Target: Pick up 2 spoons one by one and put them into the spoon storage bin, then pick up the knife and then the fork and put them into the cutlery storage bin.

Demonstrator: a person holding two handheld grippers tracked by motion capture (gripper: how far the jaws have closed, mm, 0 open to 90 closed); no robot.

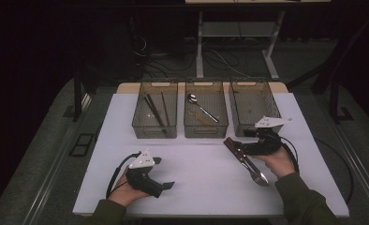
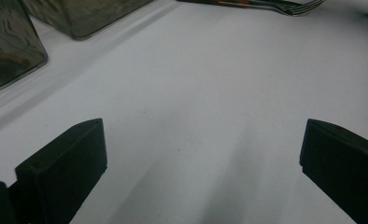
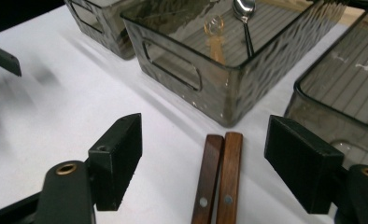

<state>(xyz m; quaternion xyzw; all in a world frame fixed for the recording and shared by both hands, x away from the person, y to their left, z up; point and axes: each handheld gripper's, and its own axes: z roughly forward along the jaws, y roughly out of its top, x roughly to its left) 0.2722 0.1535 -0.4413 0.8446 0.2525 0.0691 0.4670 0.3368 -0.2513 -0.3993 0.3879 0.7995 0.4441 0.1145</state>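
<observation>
A: What lies around the work on the white table (image 1: 196, 168)?

B: Three smoky plastic bins stand in a row at the far edge. The left bin (image 1: 155, 110) holds dark sticks, the middle bin (image 1: 206, 108) holds a spoon (image 1: 200, 107) and a pale wooden piece, and the right bin (image 1: 254, 107) stands just beyond the right hand.

A: And the cutlery?

B: Two wooden-handled pieces (image 3: 218, 179) lie side by side, touching, on the table just near of the middle and right bins. Their steel ends, a fork's tines among them, point toward the near right.

A: Anything blocking them?

B: Only the middle bin's corner, close beyond the handle ends.

A: The right gripper (image 3: 203, 158)?

B: It points low over the handles, its jaws wide apart on either side of them, not touching.

A: The left gripper (image 2: 203, 149)?

B: It rests at the near left, well apart from the cutlery, its jaws spread over bare table.
</observation>
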